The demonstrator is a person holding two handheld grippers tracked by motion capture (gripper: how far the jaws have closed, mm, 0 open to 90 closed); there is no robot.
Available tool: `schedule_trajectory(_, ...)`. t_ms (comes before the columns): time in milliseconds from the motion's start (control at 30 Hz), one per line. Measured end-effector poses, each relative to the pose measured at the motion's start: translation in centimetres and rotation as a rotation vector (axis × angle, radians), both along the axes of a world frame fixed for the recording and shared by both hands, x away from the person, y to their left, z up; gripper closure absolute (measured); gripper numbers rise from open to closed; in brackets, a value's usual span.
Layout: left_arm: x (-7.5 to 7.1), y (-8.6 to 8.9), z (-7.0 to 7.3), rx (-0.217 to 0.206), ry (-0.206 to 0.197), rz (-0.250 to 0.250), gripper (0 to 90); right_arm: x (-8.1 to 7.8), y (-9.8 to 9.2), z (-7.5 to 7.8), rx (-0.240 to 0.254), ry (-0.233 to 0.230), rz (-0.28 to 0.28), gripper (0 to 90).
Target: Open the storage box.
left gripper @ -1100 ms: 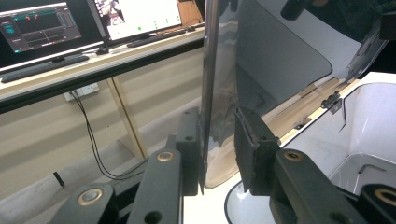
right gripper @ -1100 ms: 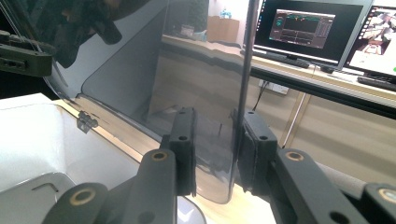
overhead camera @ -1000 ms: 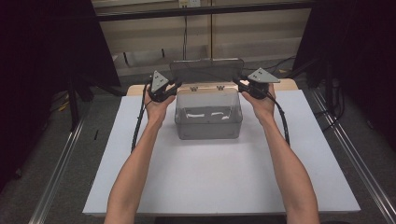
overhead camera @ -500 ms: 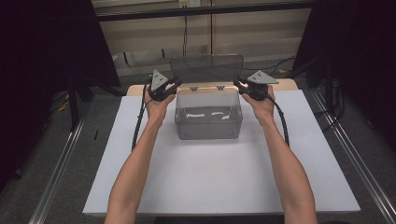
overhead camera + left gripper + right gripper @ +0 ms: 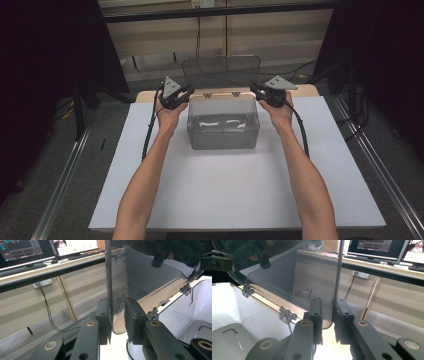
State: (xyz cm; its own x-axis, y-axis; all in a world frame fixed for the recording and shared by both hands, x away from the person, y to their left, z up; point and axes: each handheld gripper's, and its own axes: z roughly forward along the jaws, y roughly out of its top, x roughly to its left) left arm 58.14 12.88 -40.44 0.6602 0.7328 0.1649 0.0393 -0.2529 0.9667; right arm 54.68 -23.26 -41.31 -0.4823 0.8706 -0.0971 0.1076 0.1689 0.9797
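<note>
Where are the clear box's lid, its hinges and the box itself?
lid (image 5: pixel 221 72), high view, middle of the upright clear panel.
hinges (image 5: pixel 287 313), right gripper view, the nearer hinge on the back rim.
box (image 5: pixel 223 137), high view, front wall.

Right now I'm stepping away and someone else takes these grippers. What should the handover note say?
Left gripper: jaws straddle the lid's left edge, one pad on it, a small gap at the other.
Right gripper: same at the lid's right edge.
Box: clear, mid-table, lid upright on its rear hinges, a white item inside.
Done: lid is raised.
Left: probably lower it shut or let go; I cannot tell which.
</note>
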Motion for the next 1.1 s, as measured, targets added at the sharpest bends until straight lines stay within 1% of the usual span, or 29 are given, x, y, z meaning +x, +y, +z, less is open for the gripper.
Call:
schedule_trajectory(33, 0.0, -0.1, 0.0, -0.011, 0.002, 0.001, 74.5, 0.1, 0.0, 0.0, -0.005, -0.002, -0.002, 77.9)
schedule_trajectory(100, 0.1, 0.1, -0.1, 0.004, 0.003, -0.002, 74.9, 0.1, 0.0, 0.1, -0.005, 0.002, -0.005, 77.8)
schedule_trajectory(133, 0.1, 0.1, -0.1, 0.000, 0.005, 0.000, 75.3, 0.2, 0.1, 0.1, -0.006, 0.003, -0.009, 77.6)
schedule_trajectory(167, 0.2, 0.1, -0.2, 0.008, 0.010, 0.000, 75.5, 0.2, 0.1, 0.0, -0.003, 0.002, -0.011, 77.4)
schedule_trajectory(200, 0.2, 0.0, -0.3, -0.011, 0.011, 0.004, 75.4, 0.3, 0.1, 0.0, -0.001, 0.002, -0.012, 77.3)
schedule_trajectory(233, 0.2, 0.1, -0.3, -0.001, 0.011, 0.004, 75.4, 0.3, 0.1, 0.1, -0.003, 0.004, -0.013, 77.2)
schedule_trajectory(267, 0.3, 0.0, -0.4, -0.020, 0.012, 0.007, 75.3, 0.3, 0.1, 0.1, -0.003, 0.003, -0.013, 77.0)
schedule_trajectory(300, 0.3, 0.0, -0.5, -0.008, 0.015, 0.006, 75.3, 0.4, 0.2, 0.1, -0.002, 0.004, -0.015, 76.9)
schedule_trajectory(400, 0.4, -0.1, -0.6, -0.026, 0.017, 0.014, 75.2, 0.5, 0.2, 0.2, -0.011, 0.008, -0.016, 76.3)
schedule_trajectory(433, 0.4, -0.1, -0.6, -0.022, 0.017, 0.015, 75.3, 0.6, 0.2, 0.2, -0.010, 0.013, -0.016, 76.1)
schedule_trajectory(467, 0.4, 0.0, -0.5, -0.002, 0.018, 0.014, 75.3, 0.6, 0.3, 0.2, -0.011, 0.014, -0.017, 75.8)
schedule_trajectory(500, 0.4, -0.1, -0.6, -0.007, 0.019, 0.015, 75.2, 0.7, 0.3, 0.2, -0.010, 0.013, -0.018, 75.5)
schedule_trajectory(533, 0.5, -0.1, -0.6, 0.000, 0.018, 0.017, 75.1, 0.7, 0.3, 0.2, -0.009, 0.015, -0.019, 75.3)
schedule_trajectory(567, 0.6, -0.2, -0.6, -0.003, 0.020, 0.016, 74.3, 0.8, 0.3, 0.2, -0.006, 0.015, -0.019, 75.2)
schedule_trajectory(600, 0.6, -0.2, -0.5, 0.010, 0.025, 0.012, 73.6, 0.8, 0.3, 0.1, -0.003, 0.015, -0.019, 75.4)
schedule_trajectory(633, 0.7, -0.2, -0.5, -0.003, 0.028, 0.011, 73.6, 0.8, 0.2, 0.1, -0.001, 0.017, -0.016, 75.5)
schedule_trajectory(667, 0.8, -0.2, -0.5, -0.008, 0.033, 0.009, 73.7, 0.9, 0.2, 0.1, 0.001, 0.016, -0.014, 75.4)
schedule_trajectory(700, 0.9, -0.2, -0.5, -0.004, 0.034, 0.009, 73.6, 0.9, 0.2, 0.1, -0.001, 0.015, -0.014, 75.3)
schedule_trajectory(733, 0.9, -0.3, -0.6, -0.016, 0.039, 0.011, 73.1, 0.9, 0.2, 0.1, -0.001, 0.018, -0.015, 74.9)
schedule_trajectory(800, 0.9, -0.3, -0.6, -0.018, 0.043, 0.012, 72.2, 1.0, 0.3, 0.1, 0.001, 0.018, -0.016, 74.0)
schedule_trajectory(833, 0.9, -0.2, -0.6, -0.014, 0.043, 0.009, 72.1, 1.1, 0.3, 0.1, 0.007, 0.022, -0.018, 73.5)
schedule_trajectory(900, 1.0, -0.2, -0.7, -0.019, 0.053, 0.009, 71.5, 1.1, 0.4, 0.1, 0.011, 0.023, -0.020, 72.7)
schedule_trajectory(1100, 1.0, -0.3, -0.8, 0.005, 0.061, 0.006, 69.6, 1.3, 0.6, -0.1, 0.016, 0.026, -0.023, 69.3)
